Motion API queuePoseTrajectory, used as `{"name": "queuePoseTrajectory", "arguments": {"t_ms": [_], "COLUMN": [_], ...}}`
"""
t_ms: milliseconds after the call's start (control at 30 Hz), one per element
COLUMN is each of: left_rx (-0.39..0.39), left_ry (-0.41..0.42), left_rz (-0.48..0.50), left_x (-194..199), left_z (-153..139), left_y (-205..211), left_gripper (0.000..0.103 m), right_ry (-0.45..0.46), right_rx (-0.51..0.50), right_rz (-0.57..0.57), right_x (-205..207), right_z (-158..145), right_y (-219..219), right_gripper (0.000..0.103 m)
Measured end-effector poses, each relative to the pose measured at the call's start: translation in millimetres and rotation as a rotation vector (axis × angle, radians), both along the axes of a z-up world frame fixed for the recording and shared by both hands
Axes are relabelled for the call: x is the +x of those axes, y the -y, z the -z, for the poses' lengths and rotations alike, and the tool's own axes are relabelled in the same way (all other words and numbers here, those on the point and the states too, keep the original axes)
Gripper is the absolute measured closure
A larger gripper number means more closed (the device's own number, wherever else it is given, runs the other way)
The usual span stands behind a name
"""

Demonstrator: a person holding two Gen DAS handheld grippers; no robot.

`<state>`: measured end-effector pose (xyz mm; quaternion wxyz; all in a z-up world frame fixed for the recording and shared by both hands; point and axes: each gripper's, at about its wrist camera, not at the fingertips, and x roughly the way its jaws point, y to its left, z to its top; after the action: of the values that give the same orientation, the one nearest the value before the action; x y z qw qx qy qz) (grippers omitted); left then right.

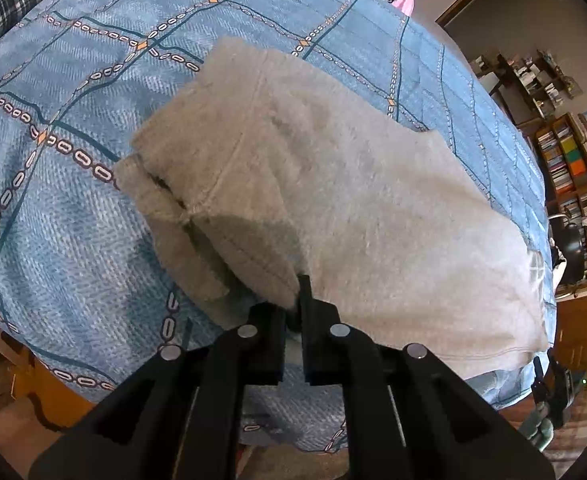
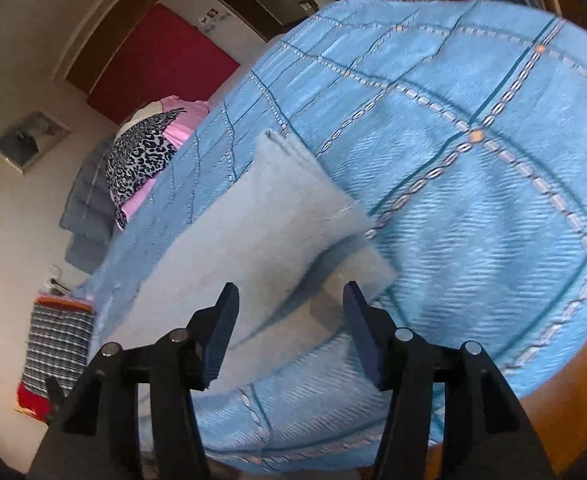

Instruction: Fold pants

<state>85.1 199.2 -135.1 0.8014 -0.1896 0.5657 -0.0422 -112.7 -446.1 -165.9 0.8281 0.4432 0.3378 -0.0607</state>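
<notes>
Light grey fleece pants [image 1: 333,184] lie folded in layers on a blue patterned bedspread [image 1: 53,200]. My left gripper [image 1: 293,308] is shut on the near edge of the pants, with fabric pinched between its black fingers. In the right wrist view the pants [image 2: 261,224] lie across the bedspread [image 2: 473,160], with their end just ahead of my right gripper [image 2: 291,300]. The right gripper is open and empty, its fingers apart over the near pant fabric.
Pink and leopard-print bedding [image 2: 145,156] lies at the far end of the bed. Bookshelves [image 1: 573,168] stand beyond the bed on the right. The wooden bed frame [image 2: 565,400] runs along the near edge. A striped cloth [image 2: 57,344] sits low on the left.
</notes>
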Motion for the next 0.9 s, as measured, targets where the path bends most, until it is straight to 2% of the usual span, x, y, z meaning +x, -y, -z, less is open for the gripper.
{"name": "queuePoseTrajectory", "arguments": {"t_ms": [133, 200, 233, 267, 333, 367, 533, 633, 733, 833, 900], "left_rx": [-0.013, -0.018, -0.02, -0.024, -0.031, -0.036, -0.066, -0.065, -0.035, 0.013, 0.053], "left_ry": [0.01, 0.013, 0.014, 0.016, 0.024, 0.032, 0.079, 0.084, 0.053, 0.027, 0.034], "left_rz": [-0.005, -0.005, -0.005, -0.005, -0.002, 0.0, 0.009, 0.008, 0.031, 0.052, 0.059], "left_x": [-5.1, -5.6, -5.9, -6.0, -6.1, -6.0, -9.4, -15.9, -23.2, -28.8, -31.7], "left_z": [0.3, -0.2, -0.7, -1.7, -5.2, -8.5, -30.2, -34.3, -23.7, -5.5, 0.5], "left_y": [-4.1, -4.9, -5.7, -6.6, -8.3, -8.9, -17.0, -21.7, -17.9, -11.2, -7.9], "left_gripper": [0.097, 0.097, 0.097, 0.097, 0.097, 0.097, 0.097, 0.097, 0.097, 0.096, 0.091], "right_ry": [-0.011, -0.038, -0.041, -0.05, -0.079, -0.071, -0.014, -0.013, -0.075, -0.16, -0.182], "right_rx": [0.022, 0.029, 0.034, 0.029, -0.018, -0.033, -0.176, -0.199, -0.208, -0.219, -0.206], "right_rz": [0.019, 0.044, 0.051, 0.058, 0.077, 0.082, 0.1, 0.1, 0.085, 0.083, 0.076], "right_x": [20.9, 30.7, 34.4, 38.9, 45.8, 47.1, 37.8, 25.7, 22.5, 13.9, 5.4], "right_z": [7.1, 12.1, 13.6, 14.4, 8.2, 2.8, -54.2, -68.3, -56.4, -23.9, -4.1], "right_y": [0.6, 2.6, 2.5, 3.0, -0.2, -0.9, -3.9, 1.8, 1.1, -2.0, -1.4], "right_gripper": [0.048, 0.052, 0.061, 0.077, 0.096, 0.098, 0.099, 0.099, 0.099, 0.099, 0.099]}}
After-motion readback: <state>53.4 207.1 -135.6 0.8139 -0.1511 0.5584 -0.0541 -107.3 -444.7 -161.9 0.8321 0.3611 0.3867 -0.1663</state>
